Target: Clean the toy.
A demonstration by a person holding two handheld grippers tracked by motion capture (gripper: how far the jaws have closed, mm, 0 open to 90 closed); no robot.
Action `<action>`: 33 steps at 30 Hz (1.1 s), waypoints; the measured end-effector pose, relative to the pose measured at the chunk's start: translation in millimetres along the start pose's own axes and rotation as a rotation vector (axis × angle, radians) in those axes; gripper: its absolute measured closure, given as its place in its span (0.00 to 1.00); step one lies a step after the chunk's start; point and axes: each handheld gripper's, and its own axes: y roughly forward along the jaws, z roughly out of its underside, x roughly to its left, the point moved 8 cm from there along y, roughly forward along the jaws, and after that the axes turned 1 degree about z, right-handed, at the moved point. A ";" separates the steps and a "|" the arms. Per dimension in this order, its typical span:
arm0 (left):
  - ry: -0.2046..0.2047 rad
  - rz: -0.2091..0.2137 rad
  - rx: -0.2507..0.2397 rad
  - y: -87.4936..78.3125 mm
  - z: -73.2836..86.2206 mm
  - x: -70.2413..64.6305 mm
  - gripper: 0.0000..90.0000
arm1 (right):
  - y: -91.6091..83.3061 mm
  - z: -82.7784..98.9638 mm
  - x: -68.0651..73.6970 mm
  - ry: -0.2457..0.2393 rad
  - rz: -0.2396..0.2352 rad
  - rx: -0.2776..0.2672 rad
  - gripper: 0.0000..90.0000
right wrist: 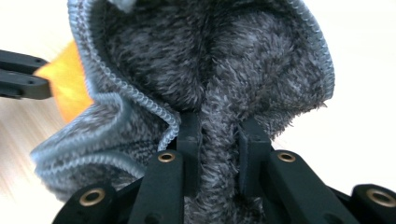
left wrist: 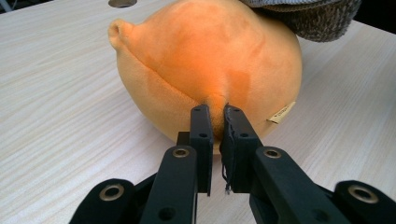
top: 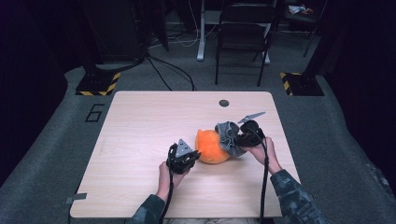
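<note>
The work in hand looks like dressing an orange plush ball (left wrist: pixel 205 70) in a grey knitted cap (right wrist: pixel 205 70), and both tools are already committed. The left gripper (left wrist: pixel 215 122) has its fingers pressed nearly together on a small pleat of the plush's orange fabric, right at the fingertips, near a little sewn-in label (left wrist: pixel 281 113) just off to one side of them. The right gripper (right wrist: pixel 219 135) pinches a fold of the cap's fleecy edge between its fingers, with the ribbed grey hem (right wrist: pixel 126 100) curling away beside and beyond the fingertips, and the cap's fuzzy inside facing the camera.

On the wooden table (top: pixel 140 140), seen from the high view, the plush (top: pixel 211 145) sits between the two tools, touching the left gripper (top: pixel 183 157) on one side, while the cap (top: pixel 227 135) hangs off the right gripper (top: pixel 243 137) and already drapes against the ball's far upper side.

To do this step well, I would judge that the left pinch should simply hold firm and low, anchoring the ball so it does not roll. The right should keep its grip on the hem, lift the edge a touch so the opening gapes, then draw it over the crown toward the left fingertips. Pulling too flat risks dragging the ball along; a shallow bite on the fleece could slip, so the hold should be kept deep
</note>
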 end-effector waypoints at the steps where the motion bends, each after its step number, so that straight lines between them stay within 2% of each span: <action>1: 0.003 -0.002 0.000 -0.2 0.3 0.3 0.92 | 0.4 0.8 -3.1 -0.007 0.009 0.011 0.83; 3: 0.004 -0.003 0.002 -0.5 1.0 0.8 0.92 | 1.4 1.5 -8.0 -0.015 0.055 0.023 0.83; 7: 0.001 -0.009 0.003 -0.8 2.3 1.4 0.92 | 1.2 3.4 -14.6 0.000 0.093 0.038 0.84; 9: -0.003 -0.013 0.005 -1.1 3.4 2.4 0.92 | -0.9 1.3 -15.5 0.014 0.078 0.016 0.84; 10: -0.008 -0.015 0.003 -1.3 3.9 2.9 0.92 | -2.2 -0.4 -16.1 0.006 0.073 0.006 0.84; 12: -0.009 -0.015 0.007 -1.5 4.5 3.8 0.92 | -7.5 -6.7 -11.4 -0.009 0.064 -0.024 0.84; 19: -0.001 -0.017 -0.013 -1.5 1.9 0.3 0.93 | -22.8 -29.1 22.8 -0.062 0.008 -0.130 0.84; 23: 0.018 -0.014 -0.023 -1.7 -1.9 -4.7 0.92 | -25.9 -36.5 39.4 -0.086 -0.007 -0.160 0.84; 27: 0.032 -0.012 -0.028 -1.7 -4.1 -8.0 0.93 | -19.3 -41.3 51.7 -0.093 -0.030 -0.170 0.84; 30: 0.023 -0.015 -0.033 -1.2 -3.9 -7.5 0.92 | -11.0 -42.3 56.2 -0.096 -0.037 -0.172 0.83; 33: 0.021 -0.014 -0.028 -1.3 -3.2 -6.4 0.92 | 0.8 -40.0 59.6 -0.107 -0.028 -0.147 0.83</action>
